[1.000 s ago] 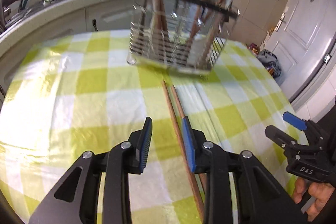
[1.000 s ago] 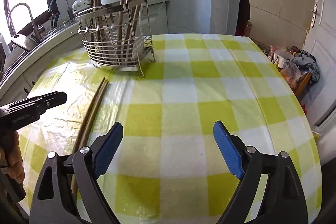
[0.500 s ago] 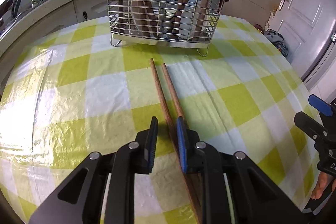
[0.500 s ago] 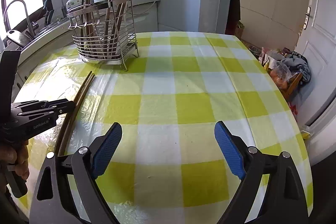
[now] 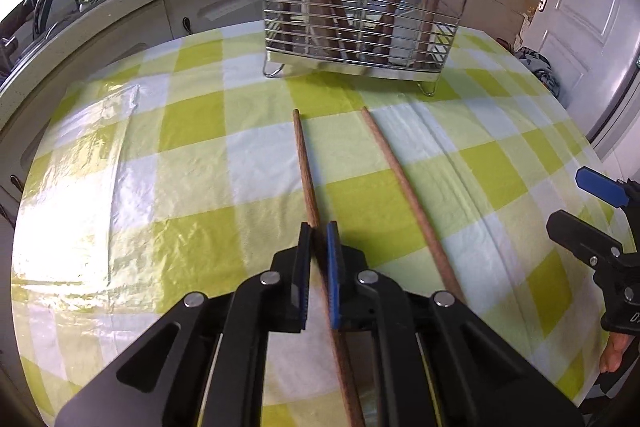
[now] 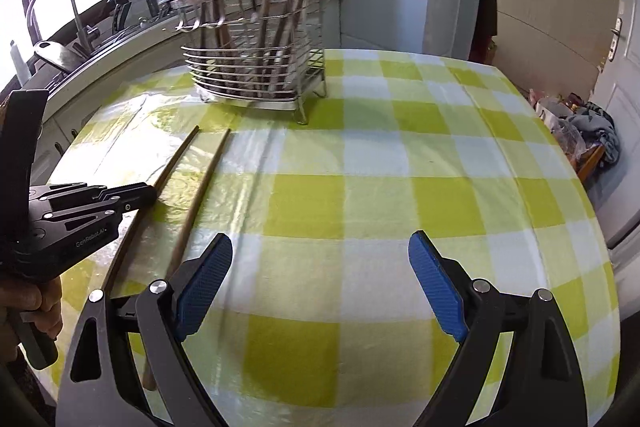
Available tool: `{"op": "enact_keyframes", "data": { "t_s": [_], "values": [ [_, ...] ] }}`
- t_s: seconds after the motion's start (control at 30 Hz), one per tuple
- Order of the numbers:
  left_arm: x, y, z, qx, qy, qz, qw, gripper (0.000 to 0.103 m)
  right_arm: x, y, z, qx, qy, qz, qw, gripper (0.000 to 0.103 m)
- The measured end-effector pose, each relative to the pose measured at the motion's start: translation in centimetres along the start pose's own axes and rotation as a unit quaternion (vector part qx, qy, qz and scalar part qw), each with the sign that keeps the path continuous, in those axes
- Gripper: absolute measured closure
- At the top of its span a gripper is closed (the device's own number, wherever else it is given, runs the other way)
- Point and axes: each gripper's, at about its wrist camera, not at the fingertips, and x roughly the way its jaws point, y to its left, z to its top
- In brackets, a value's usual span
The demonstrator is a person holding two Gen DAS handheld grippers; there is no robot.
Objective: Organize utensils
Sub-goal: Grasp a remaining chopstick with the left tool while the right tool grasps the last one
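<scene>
Left wrist view: your left gripper (image 5: 318, 247) is clamping the left chopstick (image 5: 306, 171) near its middle; the other chopstick (image 5: 404, 195) is lying free at two o'clock on the glossy checked worktop (image 5: 192, 187). Keep squeezing firmly, since round smooth wood may roll, and tilt it upright toward the wire utensil basket (image 5: 360, 7) at twelve o'clock.

Right wrist view: your right gripper (image 6: 320, 287) is hanging spread wide, holding nothing.
</scene>
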Motion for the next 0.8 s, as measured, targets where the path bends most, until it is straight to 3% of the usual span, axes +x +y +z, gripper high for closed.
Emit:
{"op": "enact_keyframes", "data": {
  "t_s": [0.27,0.53,0.8],
  "values": [
    [-0.9,3.8,-1.0,-0.013,-0.005,-0.002,0.9999,0.095,3.0,5.2,1.0,-0.025,0.024,0.022,0.999,0.02],
    [-1.3,5.6,-1.4,-0.022,-0.009,-0.013,0.9996,0.095,5.1,7.5,1.2,-0.046,0.047,0.009,0.998,0.053],
    [-1.2,4.9,-1.4,-0.006,-0.01,0.005,0.9999,0.095,5.3,8.4,1.1,-0.061,0.043,0.008,0.997,0.061]
  ]
}}
